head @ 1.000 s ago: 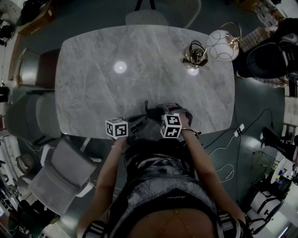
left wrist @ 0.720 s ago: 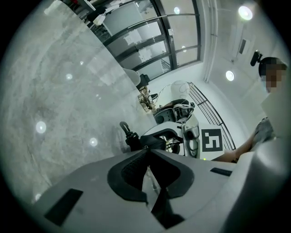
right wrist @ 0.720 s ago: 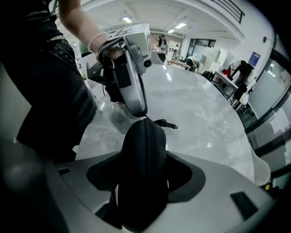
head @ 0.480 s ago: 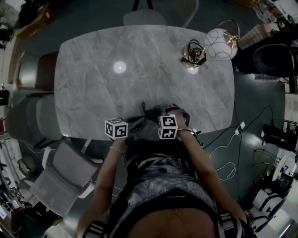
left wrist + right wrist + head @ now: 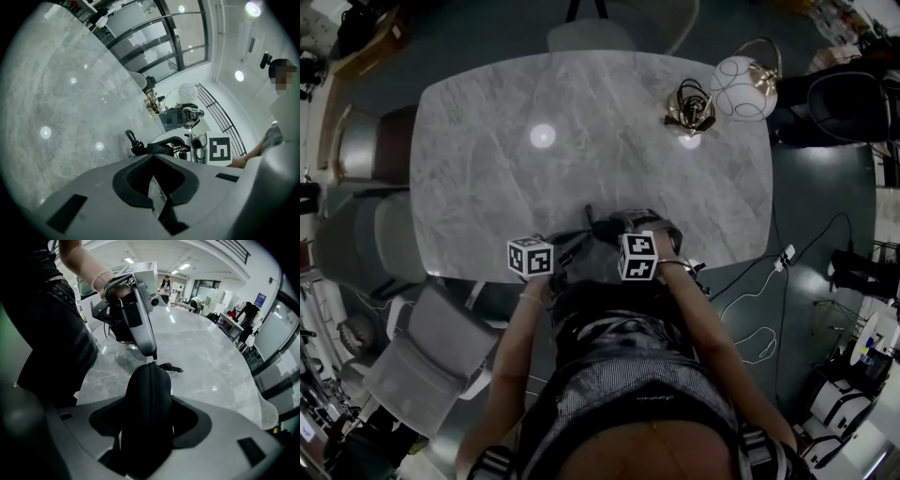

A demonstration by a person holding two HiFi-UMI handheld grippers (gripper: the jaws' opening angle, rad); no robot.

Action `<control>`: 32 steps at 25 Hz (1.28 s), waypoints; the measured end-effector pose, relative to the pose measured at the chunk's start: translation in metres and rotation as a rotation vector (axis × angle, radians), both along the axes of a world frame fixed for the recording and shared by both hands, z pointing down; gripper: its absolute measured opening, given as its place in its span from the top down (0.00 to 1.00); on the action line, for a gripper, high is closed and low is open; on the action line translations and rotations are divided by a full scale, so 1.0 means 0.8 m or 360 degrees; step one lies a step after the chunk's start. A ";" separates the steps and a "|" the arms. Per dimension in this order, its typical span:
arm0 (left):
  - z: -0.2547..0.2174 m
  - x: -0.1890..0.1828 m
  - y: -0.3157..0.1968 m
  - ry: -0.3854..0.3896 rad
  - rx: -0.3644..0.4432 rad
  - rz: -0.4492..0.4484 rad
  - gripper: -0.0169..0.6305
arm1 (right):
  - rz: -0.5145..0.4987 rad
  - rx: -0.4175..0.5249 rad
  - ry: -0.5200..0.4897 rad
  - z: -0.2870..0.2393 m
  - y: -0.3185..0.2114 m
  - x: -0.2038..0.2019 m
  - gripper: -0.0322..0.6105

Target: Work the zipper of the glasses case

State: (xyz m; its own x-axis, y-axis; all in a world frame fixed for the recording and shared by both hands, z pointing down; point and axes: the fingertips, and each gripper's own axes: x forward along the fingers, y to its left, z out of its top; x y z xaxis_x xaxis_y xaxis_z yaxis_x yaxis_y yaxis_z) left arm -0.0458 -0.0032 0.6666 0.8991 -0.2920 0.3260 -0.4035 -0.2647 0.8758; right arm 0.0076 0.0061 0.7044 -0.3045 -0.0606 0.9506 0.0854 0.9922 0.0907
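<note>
The black glasses case point(image 5: 147, 385) stands up off the marble table point(image 5: 581, 141) near its front edge, with the zipper running along its middle. My right gripper point(image 5: 149, 423) is shut on the case's body. My left gripper point(image 5: 153, 354) reaches in from the left and its tips meet at the zipper's far end. Its jaws have just been closing and now stand shut on the small zipper pull. In the left gripper view the left gripper point(image 5: 154, 173) has its pads together, and beyond it are the case point(image 5: 164, 147) and its clip strap point(image 5: 131, 139).
A lamp with a white globe point(image 5: 741, 89) and a coiled cable point(image 5: 692, 111) stand at the table's far right. Chairs point(image 5: 384, 234) crowd the left side, and one more chair point(image 5: 595, 36) is at the far end. The person's body is close behind the grippers.
Both grippers stay by the case at the table's front edge. Only the head camera has shifted slightly.
</note>
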 end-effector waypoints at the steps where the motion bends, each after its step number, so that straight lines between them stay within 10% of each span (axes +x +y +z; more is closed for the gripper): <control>1: -0.001 0.000 -0.002 -0.0009 0.0004 0.0008 0.97 | -0.0003 0.0009 0.0000 0.001 -0.001 0.000 0.46; 32: -0.014 0.025 -0.004 -0.0252 0.0154 0.0346 0.97 | -0.0006 -0.0004 0.0004 0.002 0.001 0.000 0.47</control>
State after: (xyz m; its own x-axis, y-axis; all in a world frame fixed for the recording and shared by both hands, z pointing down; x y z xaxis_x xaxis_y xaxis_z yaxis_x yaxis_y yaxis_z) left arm -0.0258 -0.0063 0.6552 0.8841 -0.1345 0.4476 -0.4581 -0.4391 0.7729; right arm 0.0079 0.0068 0.7064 -0.3021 -0.0568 0.9516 0.0895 0.9921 0.0877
